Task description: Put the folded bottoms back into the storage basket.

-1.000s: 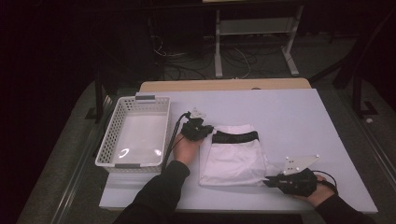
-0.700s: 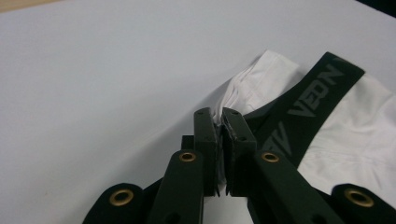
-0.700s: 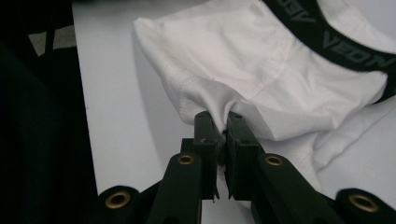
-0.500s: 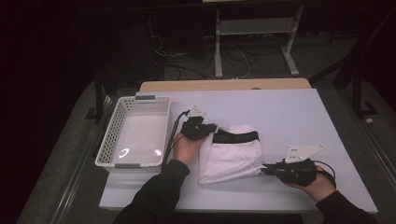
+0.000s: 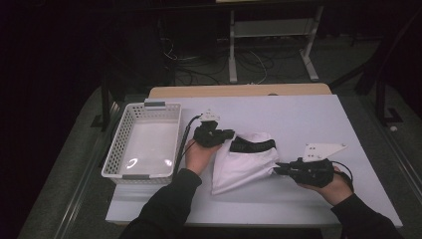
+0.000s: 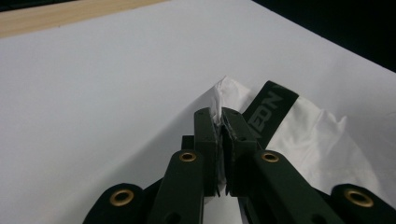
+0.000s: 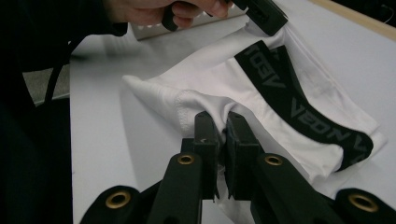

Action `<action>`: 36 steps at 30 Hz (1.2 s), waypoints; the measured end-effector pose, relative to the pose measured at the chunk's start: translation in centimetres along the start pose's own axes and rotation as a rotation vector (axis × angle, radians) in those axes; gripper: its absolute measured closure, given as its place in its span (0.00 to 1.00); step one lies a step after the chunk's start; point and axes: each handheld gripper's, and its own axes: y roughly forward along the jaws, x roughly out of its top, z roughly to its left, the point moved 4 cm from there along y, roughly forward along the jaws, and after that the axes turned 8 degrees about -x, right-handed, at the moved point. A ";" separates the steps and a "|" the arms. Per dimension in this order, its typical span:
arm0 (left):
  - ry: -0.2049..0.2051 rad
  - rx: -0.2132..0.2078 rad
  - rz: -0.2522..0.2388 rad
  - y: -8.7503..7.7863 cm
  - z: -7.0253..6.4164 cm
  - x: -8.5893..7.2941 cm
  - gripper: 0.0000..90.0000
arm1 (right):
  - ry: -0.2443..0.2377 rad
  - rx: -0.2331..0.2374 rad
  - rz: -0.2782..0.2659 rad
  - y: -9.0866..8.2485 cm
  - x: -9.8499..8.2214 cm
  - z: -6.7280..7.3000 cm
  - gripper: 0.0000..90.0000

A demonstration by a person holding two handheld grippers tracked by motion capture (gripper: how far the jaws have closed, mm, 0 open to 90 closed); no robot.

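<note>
A white cotton garment with a black lettered elastic waistband is seen on the white counter, just right of a white perforated plastic basket. The left tongs are closed tight on the garment's corner beside the waistband, white fabric pinched between the jaws in the left gripper view. The right tongs are closed on a fold of the hemmed edge at the garment's right side. The cloth is held partly raised between both.
</note>
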 end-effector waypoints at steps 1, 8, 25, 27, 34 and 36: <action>-0.003 -0.004 -0.003 -0.1 0.0 0.2 0.95 | 0.000 -0.002 -0.003 0.0 0.2 0.0 0.93; 0.008 -0.030 0.008 -0.4 -0.2 1.1 0.95 | 0.001 -0.010 -0.043 0.1 2.0 -0.7 0.93; 0.026 -0.040 -0.028 -3.8 0.8 5.5 0.95 | -0.026 0.013 -0.106 0.6 8.0 -2.1 0.93; 0.024 -0.042 -0.027 -4.4 1.0 5.9 0.95 | -0.032 0.021 -0.103 0.7 8.9 -2.1 0.93; 0.038 -0.025 -0.014 -6.5 1.7 6.8 0.95 | -0.065 0.054 -0.112 1.2 11.7 -1.8 0.93; 0.043 -0.018 -0.013 -7.1 1.8 7.0 0.95 | -0.075 0.063 -0.119 1.6 12.4 -1.6 0.93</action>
